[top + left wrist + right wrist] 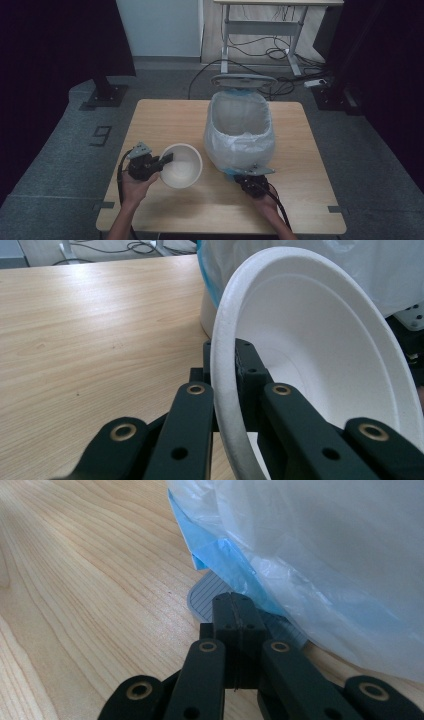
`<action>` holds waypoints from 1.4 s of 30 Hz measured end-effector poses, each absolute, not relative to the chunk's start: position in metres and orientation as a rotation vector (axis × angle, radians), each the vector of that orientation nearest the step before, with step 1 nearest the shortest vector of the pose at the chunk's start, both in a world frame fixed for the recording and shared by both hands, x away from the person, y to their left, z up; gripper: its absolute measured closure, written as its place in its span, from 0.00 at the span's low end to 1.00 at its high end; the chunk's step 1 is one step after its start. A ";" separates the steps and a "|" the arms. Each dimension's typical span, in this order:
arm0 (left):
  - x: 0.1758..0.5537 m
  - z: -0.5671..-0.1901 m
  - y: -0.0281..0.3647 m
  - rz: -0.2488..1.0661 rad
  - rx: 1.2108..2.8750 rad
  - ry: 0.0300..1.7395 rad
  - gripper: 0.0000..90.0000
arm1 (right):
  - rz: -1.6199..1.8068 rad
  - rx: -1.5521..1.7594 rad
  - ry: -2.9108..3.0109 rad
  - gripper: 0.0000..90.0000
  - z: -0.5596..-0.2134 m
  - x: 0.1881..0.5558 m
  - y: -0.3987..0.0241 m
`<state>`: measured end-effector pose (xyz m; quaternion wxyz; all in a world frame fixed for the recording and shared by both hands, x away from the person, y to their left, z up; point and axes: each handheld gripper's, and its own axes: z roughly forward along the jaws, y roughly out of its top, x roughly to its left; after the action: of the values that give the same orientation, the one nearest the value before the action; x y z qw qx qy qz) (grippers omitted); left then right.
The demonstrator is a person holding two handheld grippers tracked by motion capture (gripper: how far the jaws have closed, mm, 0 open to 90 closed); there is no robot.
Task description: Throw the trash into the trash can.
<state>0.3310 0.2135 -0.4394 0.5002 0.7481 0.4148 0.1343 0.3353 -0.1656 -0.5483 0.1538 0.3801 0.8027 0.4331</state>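
I hold a white foam bowl [182,165] by its rim in my left gripper [165,160], jaws pinched on the wall, just left of the lined pedal bin [240,131] on the wooden table [165,120]. My right gripper [235,611] has its 2 jaws pressed together, empty, tips on the bin's foot pedal [205,596]; the lid [243,80] stands open. I judge this the carry-and-tip step: next I must lift the bowl over the bag's rim (keeping the pedal down). The bowl is tilted, mouth facing up and toward the bin; being round, it has no long axis.
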 end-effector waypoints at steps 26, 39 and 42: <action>0.333 -0.420 0.209 0.340 1.795 0.965 0.96 | 1.244 1.093 2.301 1.00 -0.548 0.335 -0.166; 0.336 -0.392 0.206 0.379 1.787 0.931 0.96 | 1.244 1.093 2.300 1.00 -0.548 0.335 -0.165; 0.337 -0.385 0.205 0.387 1.785 0.924 0.96 | 1.244 1.093 2.301 1.00 -0.548 0.335 -0.166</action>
<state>0.3367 0.2051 -0.3851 0.5204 0.7447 0.3854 0.1615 0.3351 -0.1656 -0.5483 0.1530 0.3811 0.8021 0.4336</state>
